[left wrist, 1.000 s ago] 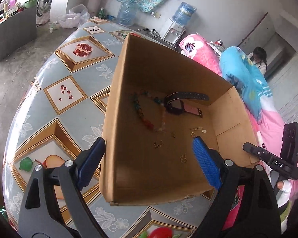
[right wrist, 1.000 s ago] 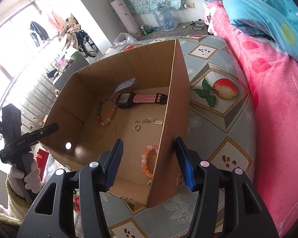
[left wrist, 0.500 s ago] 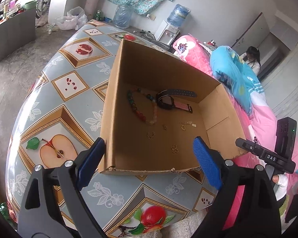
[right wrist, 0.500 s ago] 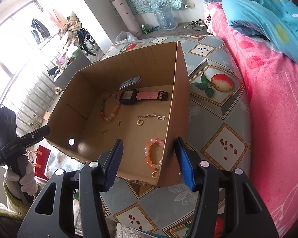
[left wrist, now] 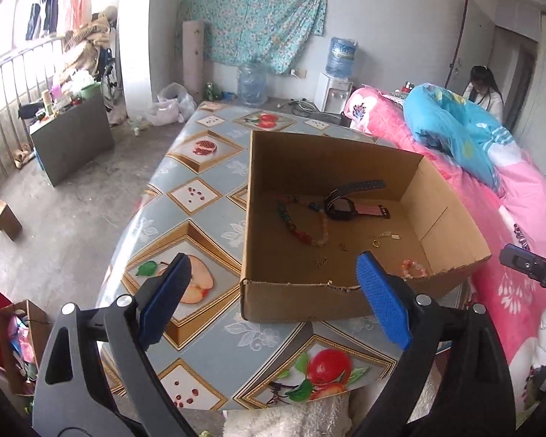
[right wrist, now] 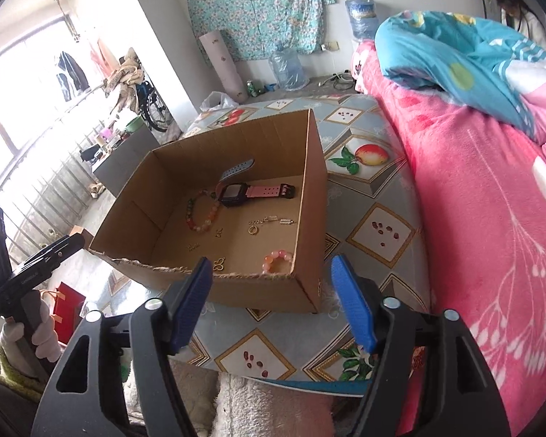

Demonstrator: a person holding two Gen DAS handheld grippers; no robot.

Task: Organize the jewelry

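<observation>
An open cardboard box (left wrist: 284,302) (right wrist: 311,196) stands on the fruit-patterned table (left wrist: 200,196) (right wrist: 378,225). Inside lie a black watch with a pink strap (left wrist: 345,209) (right wrist: 251,191), a multicoloured bead bracelet (left wrist: 298,225) (right wrist: 202,213), a pink bead bracelet (left wrist: 413,267) (right wrist: 277,259), a small chain (right wrist: 273,220), a ring (right wrist: 252,230) and small gold charms (right wrist: 218,266). My left gripper (left wrist: 273,302) is open and empty, held back from the box's near wall. My right gripper (right wrist: 273,302) is open and empty, held back from the box's near right corner.
A bed with a pink blanket (right wrist: 491,218) and a blue quilt (left wrist: 455,131) runs along the table's right side. A grey cabinet (left wrist: 72,134), water bottles (left wrist: 251,83) and a person (left wrist: 484,87) stand farther off. A white fluffy cloth (right wrist: 265,404) lies at the table's near edge.
Both grippers have pulled back and up from the box, which now looks smaller and farther away. Both stay open and empty. The box and jewelry have not moved.
</observation>
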